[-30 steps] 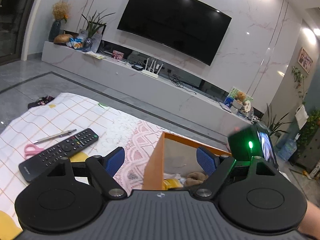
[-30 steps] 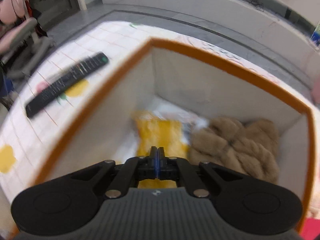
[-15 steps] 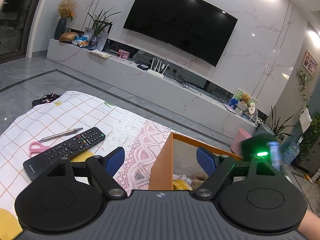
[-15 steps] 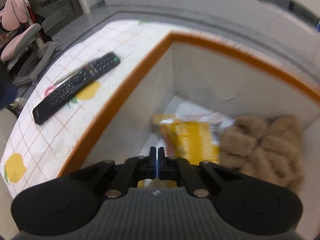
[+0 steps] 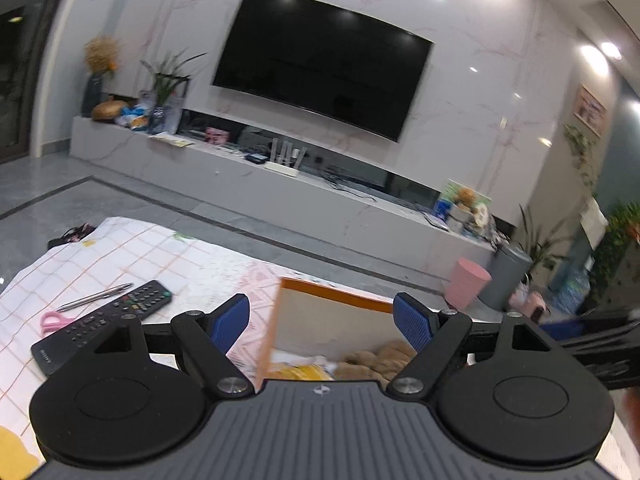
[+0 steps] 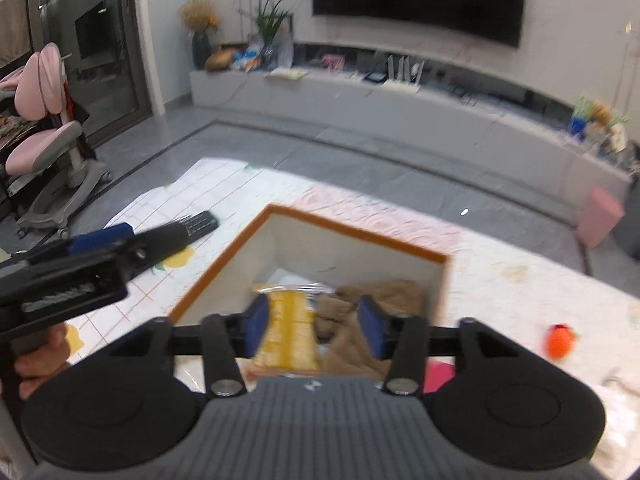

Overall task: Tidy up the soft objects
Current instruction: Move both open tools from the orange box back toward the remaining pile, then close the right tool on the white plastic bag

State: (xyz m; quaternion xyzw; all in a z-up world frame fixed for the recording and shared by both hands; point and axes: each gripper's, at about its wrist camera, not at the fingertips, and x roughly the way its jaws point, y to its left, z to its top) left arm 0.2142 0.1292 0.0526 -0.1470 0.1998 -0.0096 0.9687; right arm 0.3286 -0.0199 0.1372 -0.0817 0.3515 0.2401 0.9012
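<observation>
A marble-faced wall carries a large dark television (image 5: 322, 62) above a long pale media shelf (image 5: 280, 188) cluttered with plants, a vase and small items, and grey tiles cover the floor. In front, the worktop (image 6: 520, 280) lies under a white cloth with an orange grid and yellow fruit prints, meeting a pink lace-patterned cloth. On it lie a black remote control (image 5: 102, 326), a silver pen (image 5: 94, 297) and pink scissors (image 5: 54, 320) close together at the left, and a small orange toy (image 6: 560, 340) well apart at the right. An orange-rimmed box (image 6: 348, 232) stands on the worktop; inside it a yellow packet (image 6: 288, 332) lies just beside a brown plush toy (image 6: 384, 292). The right claw (image 6: 313, 330) hangs above the box, its blue pads parting with nothing pressed between them. The left claw (image 5: 322, 320) stands wide apart and empty near the box's corner. A pink bin (image 5: 466, 284) and a grey bin (image 5: 506, 276) stand on the floor beyond.
</observation>
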